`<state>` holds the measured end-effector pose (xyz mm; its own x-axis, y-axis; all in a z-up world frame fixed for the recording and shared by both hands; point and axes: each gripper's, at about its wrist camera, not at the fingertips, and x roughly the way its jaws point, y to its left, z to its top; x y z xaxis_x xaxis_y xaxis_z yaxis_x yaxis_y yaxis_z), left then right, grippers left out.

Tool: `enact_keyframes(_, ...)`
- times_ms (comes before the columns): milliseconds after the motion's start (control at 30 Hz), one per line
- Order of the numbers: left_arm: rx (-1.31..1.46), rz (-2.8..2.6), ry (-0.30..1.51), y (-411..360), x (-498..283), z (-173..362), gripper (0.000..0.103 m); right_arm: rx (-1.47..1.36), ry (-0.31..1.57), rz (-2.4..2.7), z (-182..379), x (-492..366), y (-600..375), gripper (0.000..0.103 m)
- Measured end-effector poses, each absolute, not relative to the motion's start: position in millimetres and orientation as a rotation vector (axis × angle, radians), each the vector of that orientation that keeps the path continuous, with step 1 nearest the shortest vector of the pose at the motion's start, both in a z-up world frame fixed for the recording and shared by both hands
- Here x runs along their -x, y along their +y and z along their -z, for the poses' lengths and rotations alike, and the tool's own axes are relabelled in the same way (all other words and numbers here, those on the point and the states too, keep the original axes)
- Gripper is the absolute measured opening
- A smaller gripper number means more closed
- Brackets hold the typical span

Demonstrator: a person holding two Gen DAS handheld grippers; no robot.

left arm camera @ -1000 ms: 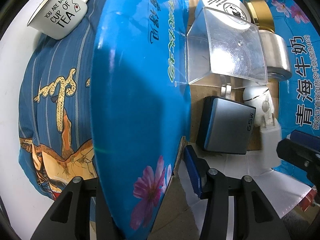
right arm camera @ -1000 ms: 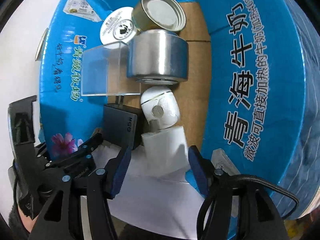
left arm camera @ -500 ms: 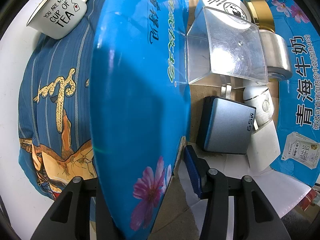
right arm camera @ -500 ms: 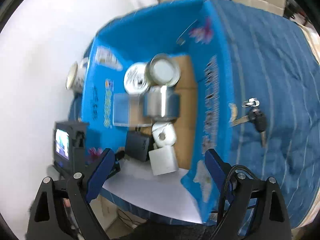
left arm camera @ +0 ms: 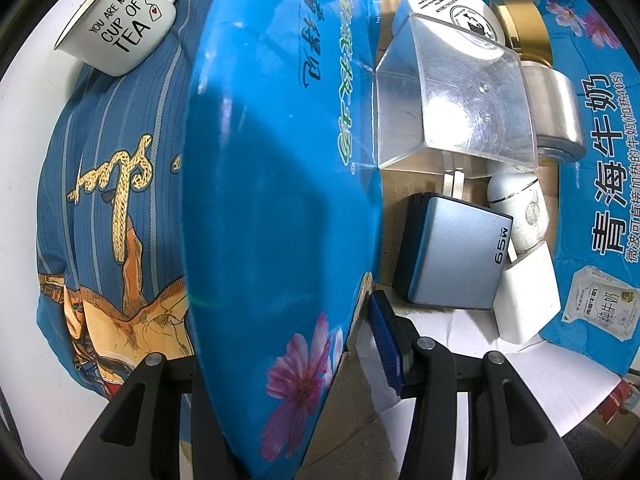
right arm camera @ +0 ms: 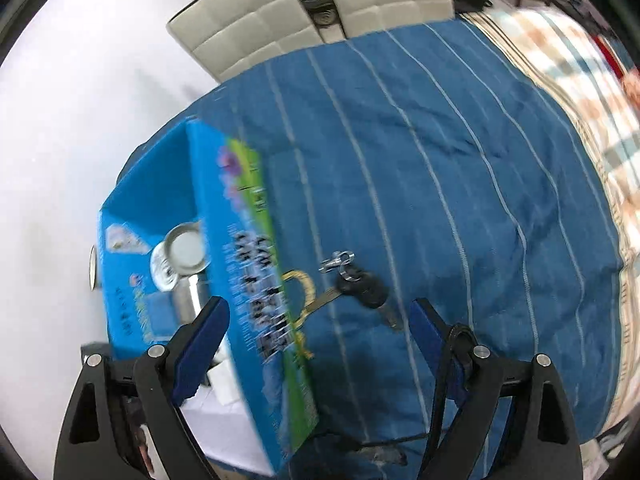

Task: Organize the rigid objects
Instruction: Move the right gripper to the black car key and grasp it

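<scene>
Blue striped bedding (right arm camera: 460, 168) covers the bed where the blue carton (left arm camera: 280, 184) stands. The left gripper (left arm camera: 280, 360) is clamped on the carton's side wall, one finger inside, one outside. The right gripper (right arm camera: 316, 344), its jaws apart and just been closing with nothing between them, hangs above a key (right arm camera: 360, 286) lying on the bedding just beside the carton. Inside the carton lie a grey charger (left arm camera: 454, 252), a clear plastic box (left arm camera: 460, 92) and tins. A mug (left arm camera: 120, 26) sits outside.

left gripper (left arm camera: 280, 344) pointing down, clamped on something, right gripper (right arm camera: 316, 340) empty, jaws just narrowing
</scene>
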<state>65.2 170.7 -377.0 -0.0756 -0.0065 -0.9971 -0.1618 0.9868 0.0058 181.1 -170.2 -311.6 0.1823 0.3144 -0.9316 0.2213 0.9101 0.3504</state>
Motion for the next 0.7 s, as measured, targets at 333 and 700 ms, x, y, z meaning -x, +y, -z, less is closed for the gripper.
enact_keyframes(333, 0.133, -0.13, 1.644, 175.3, -63.1, 378.0, 0.045, -0.492, 1.513, -0.017, 395.4, -196.8, -172.4, 0.06)
enact_keyframes(700, 0.136, -0.134, 1.647, 177.6, -61.7, 380.1, 0.045, -0.358, 1.567, 0.023, 430.4, -209.7, -150.4, 0.062)
